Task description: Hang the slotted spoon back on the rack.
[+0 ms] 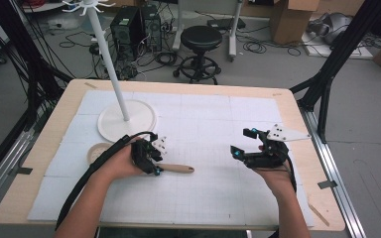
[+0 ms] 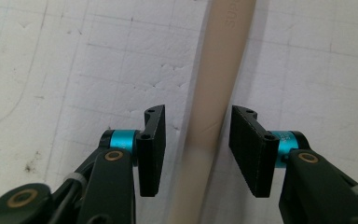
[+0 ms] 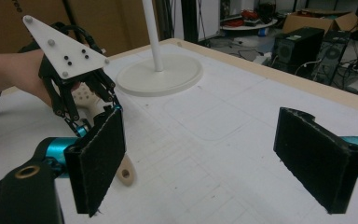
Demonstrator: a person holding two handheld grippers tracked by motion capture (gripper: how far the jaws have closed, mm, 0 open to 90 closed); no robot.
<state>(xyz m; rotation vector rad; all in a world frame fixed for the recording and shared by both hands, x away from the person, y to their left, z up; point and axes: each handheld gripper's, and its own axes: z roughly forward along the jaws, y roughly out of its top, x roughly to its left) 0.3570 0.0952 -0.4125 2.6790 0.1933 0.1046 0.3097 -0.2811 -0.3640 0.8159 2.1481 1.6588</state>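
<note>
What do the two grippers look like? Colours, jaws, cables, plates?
Both are black linkage frames. The left gripper has flat black ribbed pads, cyan collars and brass pivots; a thick black cable trails along the forearm. The right gripper has fuzzy black pads and cyan collars. Each carries a pale triangular plate with dark dots. Forearms bare.

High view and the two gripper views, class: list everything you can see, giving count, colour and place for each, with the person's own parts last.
Beige wooden-looking utensil handle: one, beige, lying on the mat between the left gripper's jaws.
White stand with round base and pole: one, white, far left of the mat.
Small pale round dish: one, cream, left of the left hand.
White gridded mat: one, white, covering the table.
Light wooden table: one, tan edge around the mat.
Black round stool: one, black, on the floor beyond the table.
Cardboard boxes: at least two, brown, floor at far right.
Left gripper: one, black, jaws either side of the handle, gaps showing.
Right gripper: one, black, open above the mat's right side.
</note>
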